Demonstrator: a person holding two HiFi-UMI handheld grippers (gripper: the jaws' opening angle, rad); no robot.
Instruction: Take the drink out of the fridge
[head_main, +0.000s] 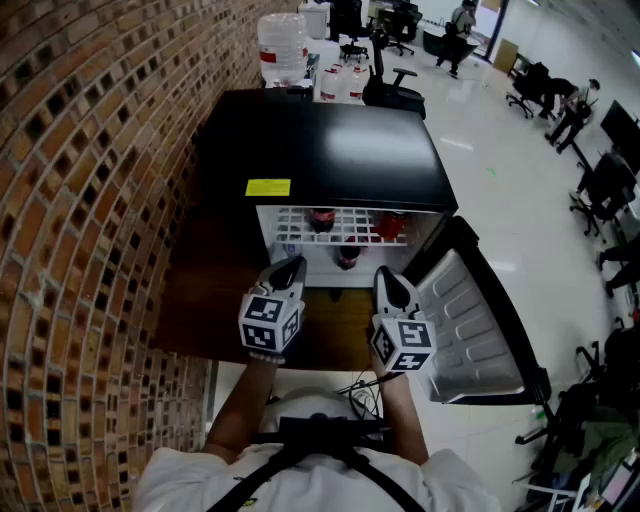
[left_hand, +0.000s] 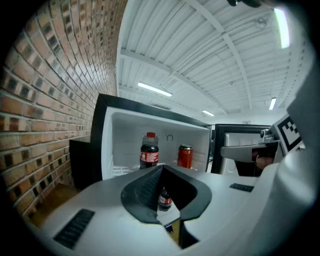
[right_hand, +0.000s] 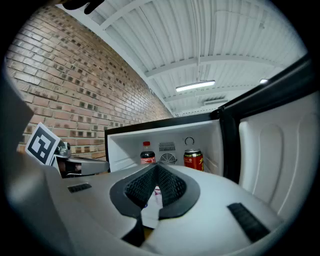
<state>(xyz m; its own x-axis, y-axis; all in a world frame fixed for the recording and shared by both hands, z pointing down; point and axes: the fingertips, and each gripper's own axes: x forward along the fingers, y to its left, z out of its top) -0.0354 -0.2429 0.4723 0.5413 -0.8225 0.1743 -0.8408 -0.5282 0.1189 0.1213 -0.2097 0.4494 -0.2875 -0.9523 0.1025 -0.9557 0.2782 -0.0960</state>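
A black mini fridge (head_main: 330, 150) stands open in front of me. On its white wire shelf (head_main: 290, 225) are a cola bottle (head_main: 320, 218) and a red can (head_main: 391, 224). A second dark bottle (head_main: 347, 255) stands below the shelf. Both grippers hover just before the opening, apart from the drinks. My left gripper (head_main: 290, 266) is shut and empty; the left gripper view shows the cola bottle (left_hand: 149, 152) and can (left_hand: 185, 156) beyond its tips. My right gripper (head_main: 385, 277) is shut with nothing in it, and faces the same bottle (right_hand: 146, 154) and can (right_hand: 193, 159).
The fridge door (head_main: 470, 320) hangs open to the right, close to my right gripper. A brick wall (head_main: 90, 200) runs along the left. A water jug (head_main: 282, 45) and office chairs (head_main: 395, 85) stand behind the fridge.
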